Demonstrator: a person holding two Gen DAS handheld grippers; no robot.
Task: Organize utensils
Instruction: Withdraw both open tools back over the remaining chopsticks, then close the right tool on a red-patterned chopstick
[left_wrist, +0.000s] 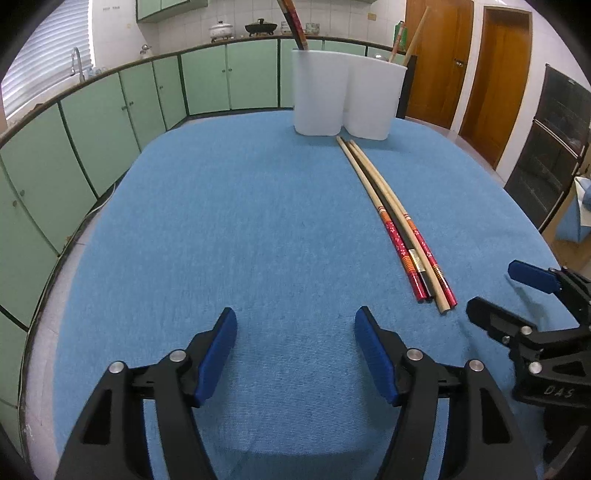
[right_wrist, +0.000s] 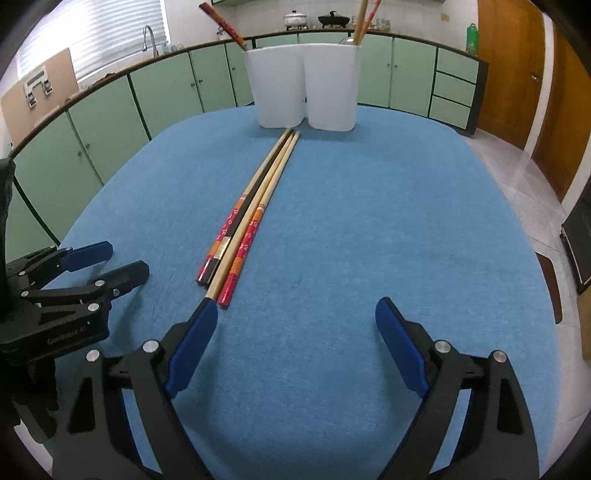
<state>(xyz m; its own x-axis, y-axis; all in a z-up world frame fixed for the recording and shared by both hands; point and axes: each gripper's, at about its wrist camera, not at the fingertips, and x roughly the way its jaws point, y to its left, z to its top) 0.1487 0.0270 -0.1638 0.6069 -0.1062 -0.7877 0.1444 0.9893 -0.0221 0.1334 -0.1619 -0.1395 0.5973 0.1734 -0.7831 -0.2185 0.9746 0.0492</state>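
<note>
Several long chopsticks (left_wrist: 391, 218) (right_wrist: 255, 210) lie side by side on the blue tablecloth (left_wrist: 221, 221) (right_wrist: 369, 221): red-patterned wooden ones, a black one and a plain wooden one. Their thin tips point at a white two-compartment holder (left_wrist: 347, 99) (right_wrist: 303, 88). A red chopstick stands in its left compartment and wooden ones in its right. My left gripper (left_wrist: 295, 317) (right_wrist: 125, 258) hangs open over bare cloth, left of the chopsticks' thick ends. My right gripper (right_wrist: 295, 310) (left_wrist: 495, 288) is open and empty, its left fingertip (right_wrist: 207, 314) just at those ends.
Green cabinets (left_wrist: 110, 122) under a counter with a sink tap (left_wrist: 75, 62) and pots ring the far side. Wooden doors (left_wrist: 506, 81) and a black oven (left_wrist: 546, 155) stand to the right. A chair back (right_wrist: 550, 280) sits past the table's right edge.
</note>
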